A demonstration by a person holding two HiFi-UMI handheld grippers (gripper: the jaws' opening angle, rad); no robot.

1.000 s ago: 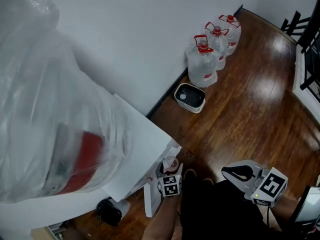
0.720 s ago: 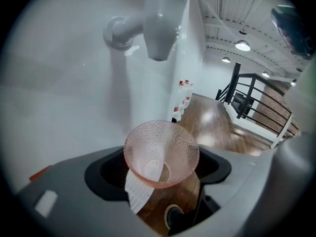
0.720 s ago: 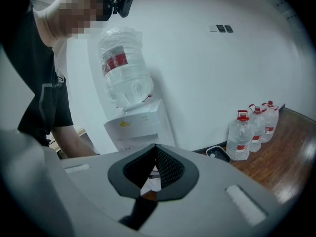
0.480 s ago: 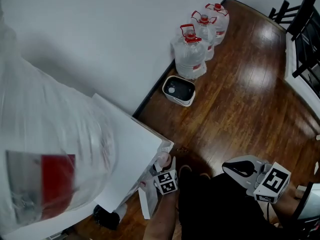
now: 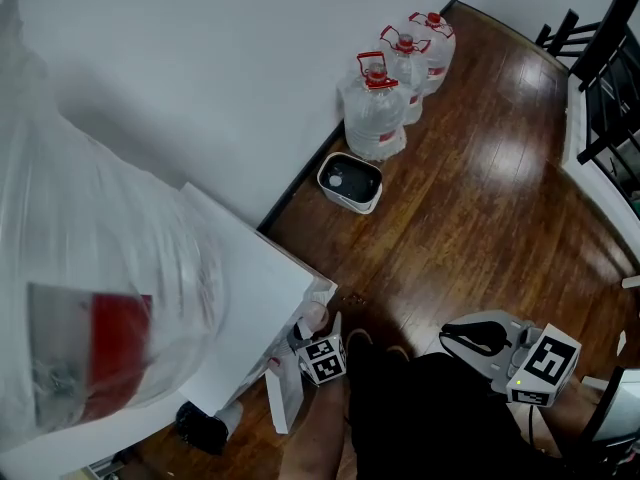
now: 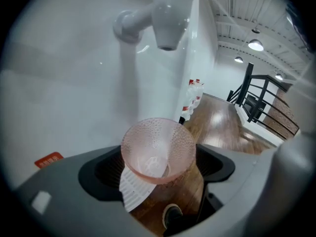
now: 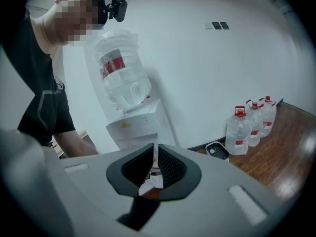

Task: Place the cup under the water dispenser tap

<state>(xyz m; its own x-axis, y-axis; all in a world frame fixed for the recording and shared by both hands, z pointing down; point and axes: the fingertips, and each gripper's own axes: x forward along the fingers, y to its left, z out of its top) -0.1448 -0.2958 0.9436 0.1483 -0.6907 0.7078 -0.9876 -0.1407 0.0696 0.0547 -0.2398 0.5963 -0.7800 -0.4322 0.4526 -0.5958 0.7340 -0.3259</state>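
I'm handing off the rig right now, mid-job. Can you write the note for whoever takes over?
Left gripper: jaws opening, with the cup between them.
Right gripper: jaws together, empty, held off to the side.
Cup: pink, mouth up, directly below the tap of the water dispenser.
Done: the cup has been brought under the tap.
Left: finish the release, then probably draw the left gripper back without knocking the cup.
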